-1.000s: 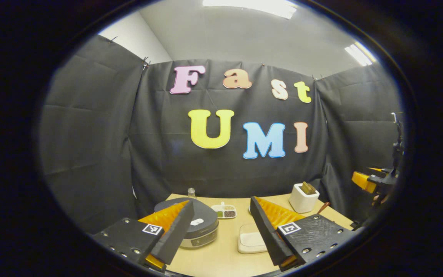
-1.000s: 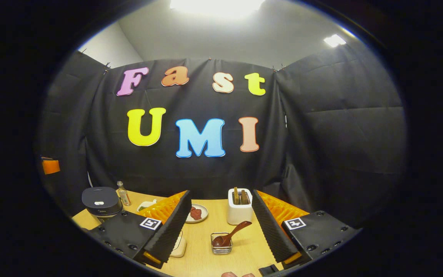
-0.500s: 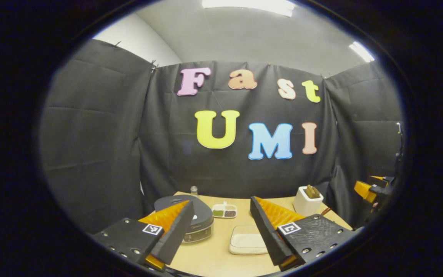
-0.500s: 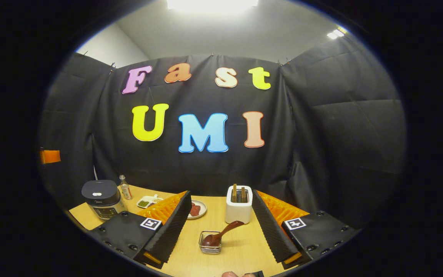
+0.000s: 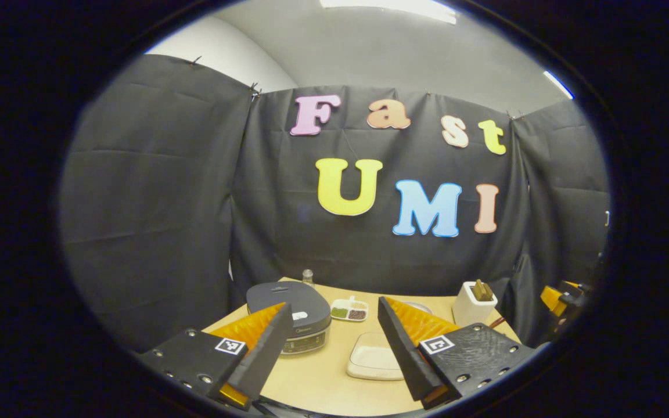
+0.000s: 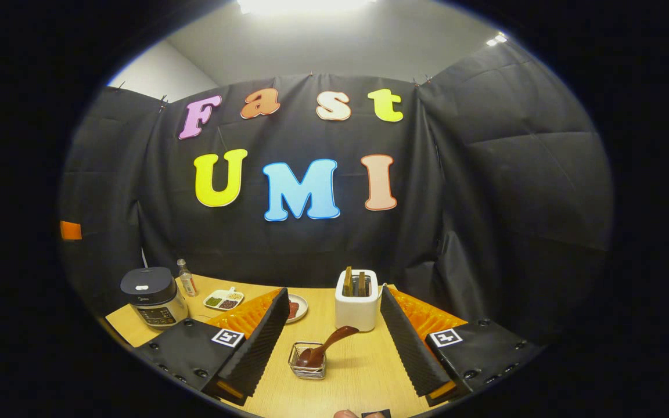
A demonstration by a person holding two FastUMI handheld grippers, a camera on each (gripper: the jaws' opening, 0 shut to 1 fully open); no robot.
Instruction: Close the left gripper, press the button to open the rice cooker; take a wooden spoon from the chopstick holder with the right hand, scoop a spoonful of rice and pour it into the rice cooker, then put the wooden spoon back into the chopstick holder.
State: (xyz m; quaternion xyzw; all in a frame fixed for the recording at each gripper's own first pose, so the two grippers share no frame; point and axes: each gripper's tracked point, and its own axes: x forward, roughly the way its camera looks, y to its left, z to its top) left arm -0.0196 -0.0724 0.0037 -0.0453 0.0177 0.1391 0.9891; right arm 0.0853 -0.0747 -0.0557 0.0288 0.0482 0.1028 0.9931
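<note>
We hold the left gripper (image 5: 331, 342) above the table (image 5: 323, 380) with its fingers wide apart. The rice cooker (image 5: 295, 316) stands just ahead, lid down. Our right gripper (image 6: 334, 342) is spread apart too, holding nothing. Between its fingers we see the white holder (image 6: 356, 307) with wooden utensils inside, and nearer a wire basket (image 6: 307, 367) with a dark spoon (image 6: 326, 348) leaning in it.

We see the dark grey rice cooker (image 5: 291, 302) partly hidden behind one left finger (image 5: 259, 348). The flat white dish (image 5: 372, 363) is partly covered by the other.
</note>
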